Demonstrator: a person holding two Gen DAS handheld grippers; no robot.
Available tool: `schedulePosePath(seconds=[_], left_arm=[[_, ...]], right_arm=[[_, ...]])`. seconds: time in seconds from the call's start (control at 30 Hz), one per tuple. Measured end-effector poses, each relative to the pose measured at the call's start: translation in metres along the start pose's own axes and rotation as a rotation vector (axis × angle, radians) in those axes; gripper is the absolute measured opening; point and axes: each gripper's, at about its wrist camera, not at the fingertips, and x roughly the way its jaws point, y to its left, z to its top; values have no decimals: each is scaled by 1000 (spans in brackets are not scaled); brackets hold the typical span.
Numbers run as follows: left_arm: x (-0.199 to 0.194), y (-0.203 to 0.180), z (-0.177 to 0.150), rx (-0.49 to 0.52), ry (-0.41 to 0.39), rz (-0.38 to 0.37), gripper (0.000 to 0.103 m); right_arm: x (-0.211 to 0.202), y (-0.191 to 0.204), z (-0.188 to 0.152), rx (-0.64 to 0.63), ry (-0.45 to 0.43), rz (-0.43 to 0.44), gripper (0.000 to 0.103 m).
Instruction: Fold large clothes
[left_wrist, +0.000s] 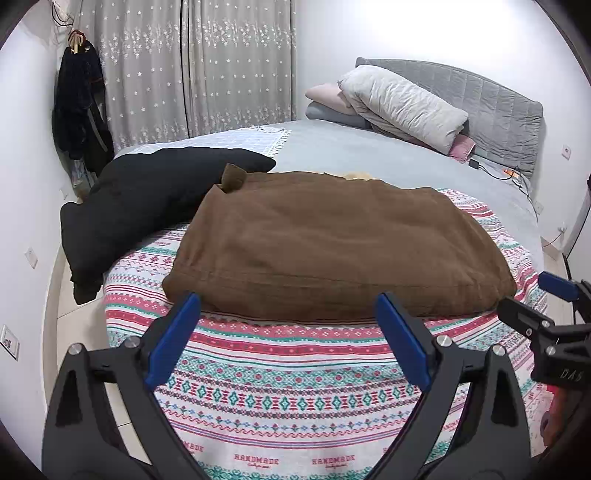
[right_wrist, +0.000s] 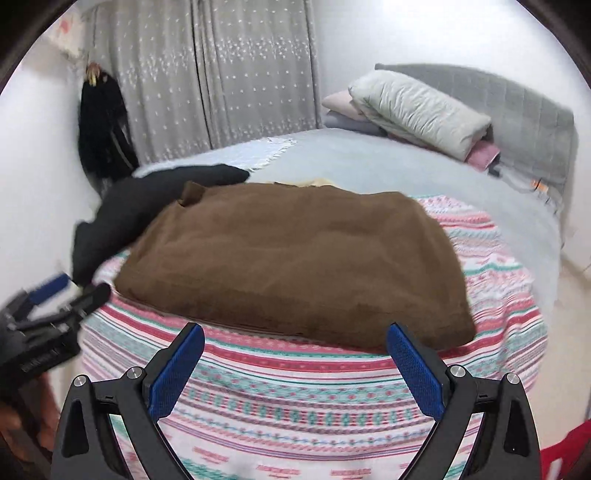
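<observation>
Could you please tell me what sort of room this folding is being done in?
Almost certainly a bedroom: a bed with a grey padded headboard, stacked pillows against it, and long patterned curtains behind. A folded brown garment lies on the bed.

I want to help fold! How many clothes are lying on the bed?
2. The brown garment lies folded on the patterned cloth, just ahead of both open claws. The black garment lies unfolded beside it, hanging over the bed's edge. More may be hidden underneath.

Folded garment lies on the blanket; another garment, apparently touching, lies left.
</observation>
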Motion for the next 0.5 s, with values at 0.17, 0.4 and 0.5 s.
schedulePosePath(seconds=[0.17,0.4,0.5], left_arm=[[4,5,1,-29,22,6,96],[1,3,-1,-6,0,8,96],[1,3,0,-9,-3,12,96]], right_arm=[[3,14,-3,-41,4,-77,100],[3,12,1,49,1,-52,100],[0,12,4,81,-8,-43,100]])
